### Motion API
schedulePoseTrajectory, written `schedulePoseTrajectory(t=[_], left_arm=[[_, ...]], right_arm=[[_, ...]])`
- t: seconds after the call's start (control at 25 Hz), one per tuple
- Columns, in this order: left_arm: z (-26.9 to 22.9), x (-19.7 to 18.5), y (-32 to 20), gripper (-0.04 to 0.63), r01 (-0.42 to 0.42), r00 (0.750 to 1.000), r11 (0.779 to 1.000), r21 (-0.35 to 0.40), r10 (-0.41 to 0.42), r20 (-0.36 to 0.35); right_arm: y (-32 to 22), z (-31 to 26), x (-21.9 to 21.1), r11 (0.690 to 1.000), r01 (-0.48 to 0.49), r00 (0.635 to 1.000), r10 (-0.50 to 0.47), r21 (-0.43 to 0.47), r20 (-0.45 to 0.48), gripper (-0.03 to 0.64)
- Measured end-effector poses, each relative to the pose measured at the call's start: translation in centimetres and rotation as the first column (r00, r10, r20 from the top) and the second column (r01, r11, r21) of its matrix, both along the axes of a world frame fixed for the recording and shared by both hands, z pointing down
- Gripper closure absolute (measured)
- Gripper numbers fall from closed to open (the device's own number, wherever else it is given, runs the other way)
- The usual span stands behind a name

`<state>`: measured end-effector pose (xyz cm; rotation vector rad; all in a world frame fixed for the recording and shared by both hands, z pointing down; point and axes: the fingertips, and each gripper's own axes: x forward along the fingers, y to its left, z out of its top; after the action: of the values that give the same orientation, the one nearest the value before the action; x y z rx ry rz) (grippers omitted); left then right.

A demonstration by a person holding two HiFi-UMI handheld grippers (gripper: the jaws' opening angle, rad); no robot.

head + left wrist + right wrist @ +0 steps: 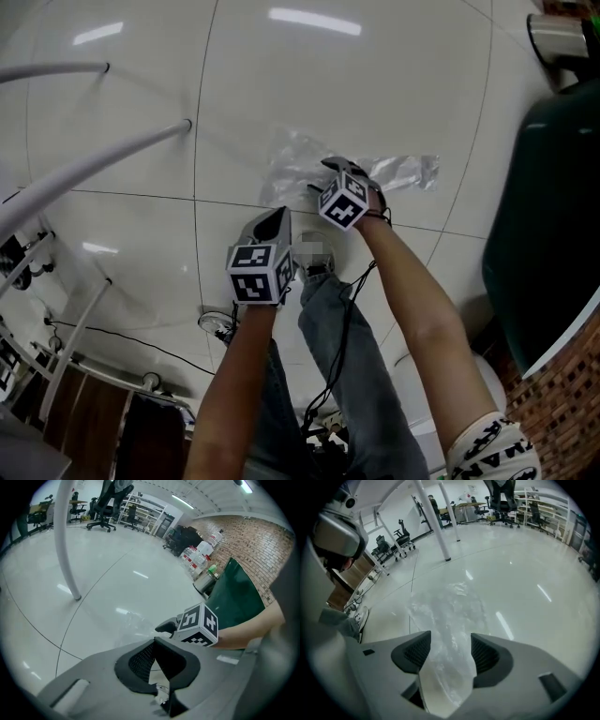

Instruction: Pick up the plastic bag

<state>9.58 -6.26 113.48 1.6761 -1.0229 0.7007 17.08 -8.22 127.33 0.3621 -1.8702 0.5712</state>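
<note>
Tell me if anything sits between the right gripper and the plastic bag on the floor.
Nothing visible does. The right gripper has its jaws apart with the plastic bag directly between them, spread over the white floor. The pads are not pressing on it, and no other object lies near it.

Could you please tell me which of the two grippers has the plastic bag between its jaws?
The right gripper: its jaws stand apart with the plastic bag between them. The left gripper is shut and empty, short of the bag.
</note>
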Motion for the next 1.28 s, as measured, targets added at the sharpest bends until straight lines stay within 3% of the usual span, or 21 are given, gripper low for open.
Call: schedulePoseTrajectory(t=[0.16,0.36,0.48,0.56,0.68,0.8,1.0,1.28], left_arm=[[1.4,-0.1,0.0,0.595,0.014,1.000,1.000,0.000,-0.014,-0.012],[1.1,-0.2,-0.7,0.595,0.041,0.998,0.999,0.030,-0.040,-0.040],[0.8,-0.3,-0.7,0.595,0.055,0.997,0.998,0.031,-0.053,-0.049],[0.8,-0.5,-0.7,0.595,0.051,0.998,0.998,0.031,-0.049,-0.046],[0.2,-1.0,-0.4,0.595,0.055,0.998,0.998,0.028,-0.054,-0.039],[-1.3,-1.6,-0.3,0.595,0.063,0.998,0.998,0.028,-0.062,-0.030],[-5.7,-0.6,-0.8,0.595,0.032,0.999,0.999,0.043,-0.031,-0.023],[-14.7,1.7,-3.8,0.595,-0.022,0.999,0.991,0.133,0.026,-0.029]], right_arm=[[0.1,2.2,-1.6,0.995,0.093,0.995,-0.092,0.029,-0.039,0.333],[-0.2,4.2,-1.4,0.995,0.092,0.990,-0.087,0.040,-0.111,0.348],[-0.4,4.6,-0.6,0.989,0.129,0.976,-0.114,0.070,-0.183,0.461],[-0.6,4.9,-0.2,0.991,0.118,0.973,-0.104,0.057,-0.207,0.582],[-0.7,4.1,0.0,0.999,0.033,0.984,-0.030,0.014,-0.174,0.606],[-1.8,1.3,0.0,0.993,-0.115,0.988,0.116,0.015,-0.105,0.606],[-3.3,-4.9,2.0,0.930,-0.364,0.931,0.364,0.038,0.006,0.606],[-5.5,-16.5,3.8,0.866,-0.482,0.875,0.468,0.135,0.122,0.606]])
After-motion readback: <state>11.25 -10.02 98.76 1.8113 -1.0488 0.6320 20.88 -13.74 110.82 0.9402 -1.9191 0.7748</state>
